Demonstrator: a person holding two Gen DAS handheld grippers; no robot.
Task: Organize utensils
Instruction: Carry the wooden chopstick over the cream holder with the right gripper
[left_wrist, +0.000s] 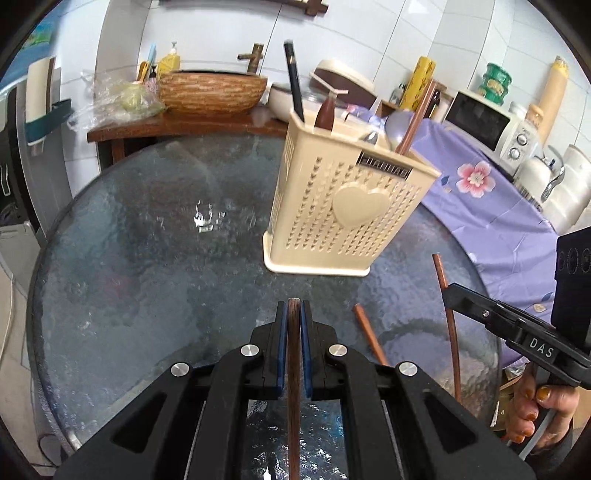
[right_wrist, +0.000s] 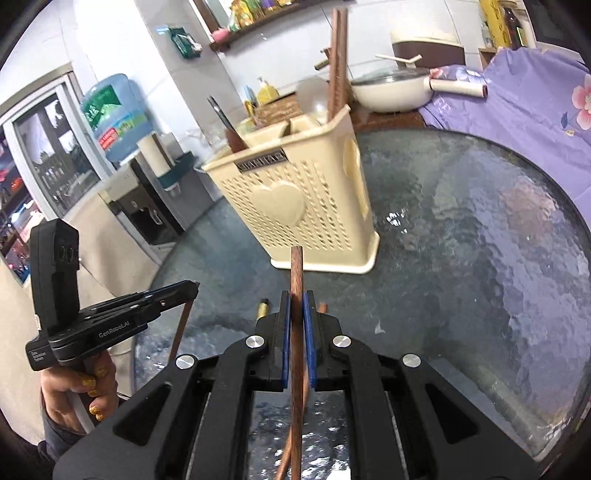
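A cream perforated utensil holder (left_wrist: 332, 206) with a heart on its side stands on the round glass table (left_wrist: 147, 258). It also shows in the right wrist view (right_wrist: 306, 206). It holds a dark knife (left_wrist: 294, 81), a spoon (left_wrist: 397, 123) and brown chopsticks (left_wrist: 415, 118). My left gripper (left_wrist: 294, 306) is shut on a dark brown chopstick (left_wrist: 293, 369), in front of the holder. My right gripper (right_wrist: 297, 299) is shut on a brown chopstick (right_wrist: 296, 280); it shows in the left view (left_wrist: 448, 291) too. Another chopstick (left_wrist: 369, 334) lies on the glass.
A purple flowered cloth (left_wrist: 491, 221) covers the table's right side. Behind stand a brown basin (left_wrist: 212, 92), a white pan (right_wrist: 391, 88), a microwave (left_wrist: 484, 125) and bottles. A gold-tipped utensil (right_wrist: 263, 308) lies near my right gripper. A water dispenser (right_wrist: 122, 122) stands left.
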